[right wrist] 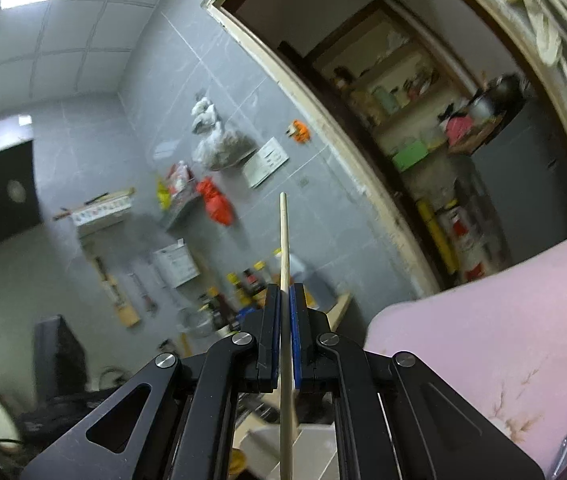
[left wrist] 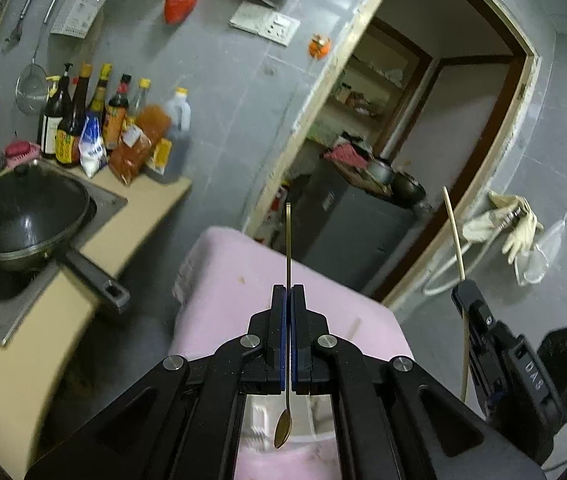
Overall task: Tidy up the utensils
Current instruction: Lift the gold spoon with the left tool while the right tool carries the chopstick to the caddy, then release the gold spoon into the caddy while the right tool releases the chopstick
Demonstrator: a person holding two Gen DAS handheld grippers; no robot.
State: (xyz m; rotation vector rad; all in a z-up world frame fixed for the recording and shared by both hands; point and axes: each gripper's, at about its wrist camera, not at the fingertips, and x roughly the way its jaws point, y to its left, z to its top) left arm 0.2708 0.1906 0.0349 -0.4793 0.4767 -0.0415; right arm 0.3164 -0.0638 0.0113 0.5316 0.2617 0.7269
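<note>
Both grippers raised above a pink cloth (left wrist: 223,280), each carrying 1 utensil. The left gripper (left wrist: 288,292) is closed tight on the thin handle of a gold spoon (left wrist: 288,240), gripped near mid-length so the handle projects forward past the fingertips while the bowl hangs back between the arms, over a white tray (left wrist: 259,416) seen below. The right gripper (right wrist: 285,292) is closed on a pale chopstick (right wrist: 283,240), likewise clamped along its shaft with both ends free; a mid-shaft hold probably keeps each slender piece balanced and lets either end be lowered into a compartment. The left view alone shows the counter with wok (left wrist: 23,216) and sauce bottles (left wrist: 83,120), and it shows the right gripper from outside, at lower right, with the chopstick rising from it. The right view alone shows the ceiling, the wall-hung bags, and a metal utensil (right wrist: 563,452) lying at the cloth's edge, type unclear. Neither view shows the tray's divisions clearly, so the destination slot cannot be told.
</note>
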